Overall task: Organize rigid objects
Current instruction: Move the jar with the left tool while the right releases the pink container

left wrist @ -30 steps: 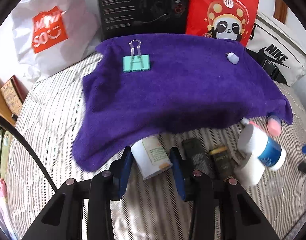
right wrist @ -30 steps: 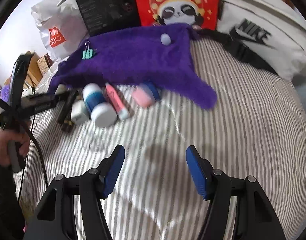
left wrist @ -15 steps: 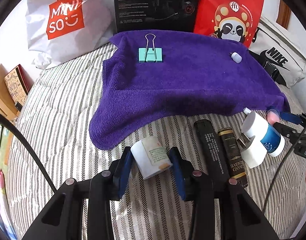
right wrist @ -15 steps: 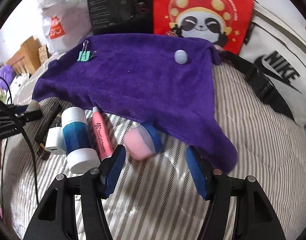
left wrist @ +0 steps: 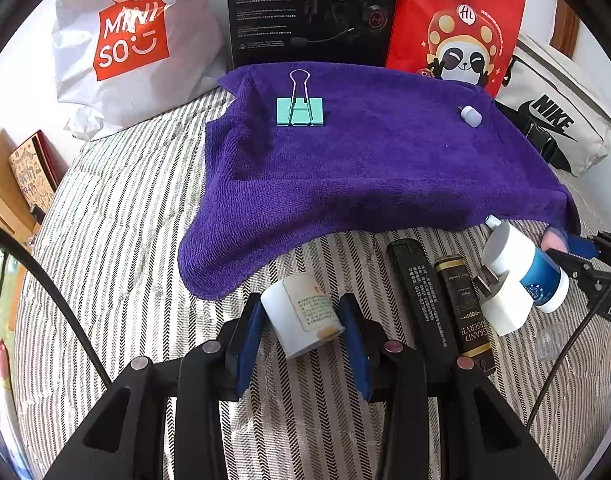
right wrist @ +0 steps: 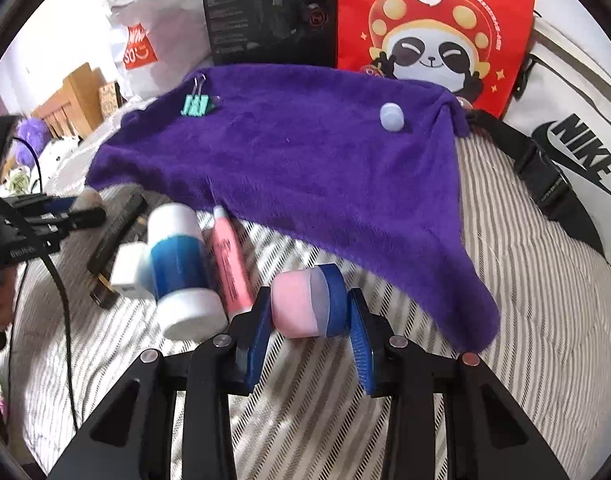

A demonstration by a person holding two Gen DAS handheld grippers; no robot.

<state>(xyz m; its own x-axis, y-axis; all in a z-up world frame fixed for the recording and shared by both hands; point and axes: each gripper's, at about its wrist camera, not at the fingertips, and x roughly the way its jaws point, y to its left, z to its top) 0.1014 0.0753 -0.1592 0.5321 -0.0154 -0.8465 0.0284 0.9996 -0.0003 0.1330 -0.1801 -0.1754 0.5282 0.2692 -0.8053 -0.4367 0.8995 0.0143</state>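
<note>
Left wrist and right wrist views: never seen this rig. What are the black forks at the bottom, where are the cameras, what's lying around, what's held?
There is no robot arm: a person holds a two-finger gripper in each hand, and a fisheye camera on each looks forward along its fingers. The black forks with blue pads are those fingers.

In the left wrist view, the left gripper is closed on a small white cylindrical bottle with a paper label.

In the right wrist view, the right gripper has just been closing, and its pads now press on a pink-and-blue round container.

Everything sits on a striped bed cover. A purple fleece towel carries a teal binder clip and a small pale cap. Nearby lie a blue-and-white bottle, a pink tube, a white plug adapter and two dark flat bars.
</note>
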